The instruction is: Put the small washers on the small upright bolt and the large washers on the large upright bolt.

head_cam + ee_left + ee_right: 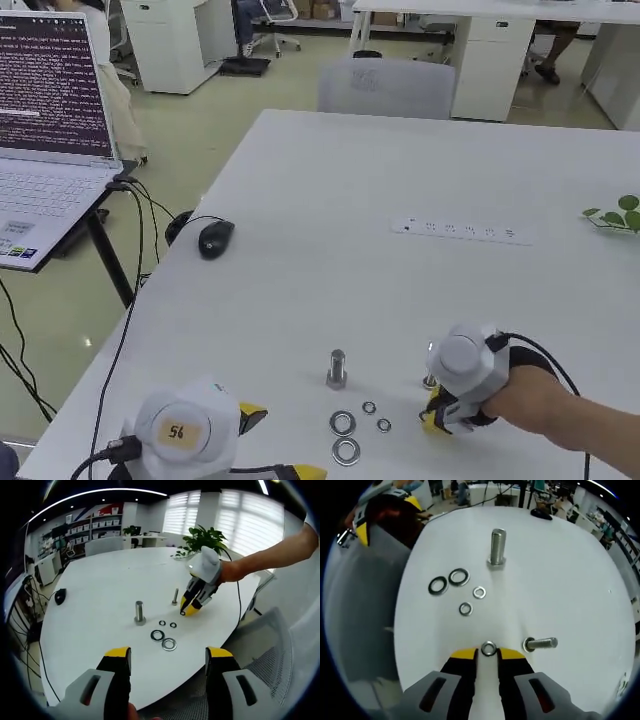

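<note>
My right gripper (pixel 488 653) is shut on a small washer (pixel 489 648), held just above the table beside the small upright bolt (pixel 540 643). The large upright bolt (pixel 497 547) stands farther off. Two large washers (pixel 459 576) and two small washers (pixel 479 592) lie flat between them. In the head view the right gripper (pixel 432 422) partly hides the small bolt (pixel 430 380), right of the large bolt (pixel 337 368). My left gripper (pixel 168 655) hangs open and holds nothing, near the table's front edge, a short way from the large washers (pixel 169 644).
A black mouse (pixel 215 238) and its cable lie at the table's left. A white power strip (pixel 465 231) sits mid-table and a plant (pixel 617 216) at the right edge. A laptop (pixel 50 110) stands on a side stand, a grey chair (pixel 385 88) behind the table.
</note>
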A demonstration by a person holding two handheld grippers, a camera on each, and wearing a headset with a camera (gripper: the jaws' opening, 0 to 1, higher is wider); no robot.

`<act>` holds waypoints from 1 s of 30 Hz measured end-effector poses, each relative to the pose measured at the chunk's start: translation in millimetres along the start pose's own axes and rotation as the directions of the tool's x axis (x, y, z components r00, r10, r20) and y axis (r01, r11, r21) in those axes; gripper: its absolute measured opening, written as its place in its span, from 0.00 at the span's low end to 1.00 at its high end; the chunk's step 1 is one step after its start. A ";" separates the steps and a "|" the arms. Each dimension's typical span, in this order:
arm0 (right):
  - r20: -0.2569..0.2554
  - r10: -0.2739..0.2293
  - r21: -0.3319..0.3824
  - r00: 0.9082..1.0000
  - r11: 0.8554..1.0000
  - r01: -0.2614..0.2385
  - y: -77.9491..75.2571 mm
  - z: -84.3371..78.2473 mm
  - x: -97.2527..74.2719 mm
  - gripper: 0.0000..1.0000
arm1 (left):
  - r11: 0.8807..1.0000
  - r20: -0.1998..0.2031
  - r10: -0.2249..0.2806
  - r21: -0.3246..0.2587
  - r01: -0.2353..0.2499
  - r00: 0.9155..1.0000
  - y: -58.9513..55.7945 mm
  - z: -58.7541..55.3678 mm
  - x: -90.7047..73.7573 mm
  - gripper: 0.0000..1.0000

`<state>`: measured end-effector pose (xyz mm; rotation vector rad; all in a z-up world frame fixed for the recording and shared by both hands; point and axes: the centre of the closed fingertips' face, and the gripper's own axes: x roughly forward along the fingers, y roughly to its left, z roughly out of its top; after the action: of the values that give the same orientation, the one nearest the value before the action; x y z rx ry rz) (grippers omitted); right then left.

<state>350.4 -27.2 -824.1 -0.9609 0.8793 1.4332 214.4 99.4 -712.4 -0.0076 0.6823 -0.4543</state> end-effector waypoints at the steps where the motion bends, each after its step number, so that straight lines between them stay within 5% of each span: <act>1: -0.002 0.000 -0.006 1.000 1.000 0.000 0.3 0.0 -0.1 0.17 | 1.000 0.002 0.001 -0.002 -0.001 1.000 -0.1 0.1 -0.2 0.59; 19: 0.063 -0.042 0.116 0.997 0.993 0.034 3.3 -5.4 -2.5 0.13 | 1.000 0.004 0.020 -0.017 -0.019 1.000 3.8 -4.9 -5.1 0.59; 30: 0.117 -0.097 0.203 0.988 0.977 0.072 -10.2 -8.5 -31.0 0.13 | 1.000 0.005 0.018 -0.018 -0.018 1.000 4.1 -4.8 -4.3 0.59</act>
<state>361.9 -46.2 -798.7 -0.7410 0.8595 1.2922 210.2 105.5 -714.2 -0.0192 0.6806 -0.4311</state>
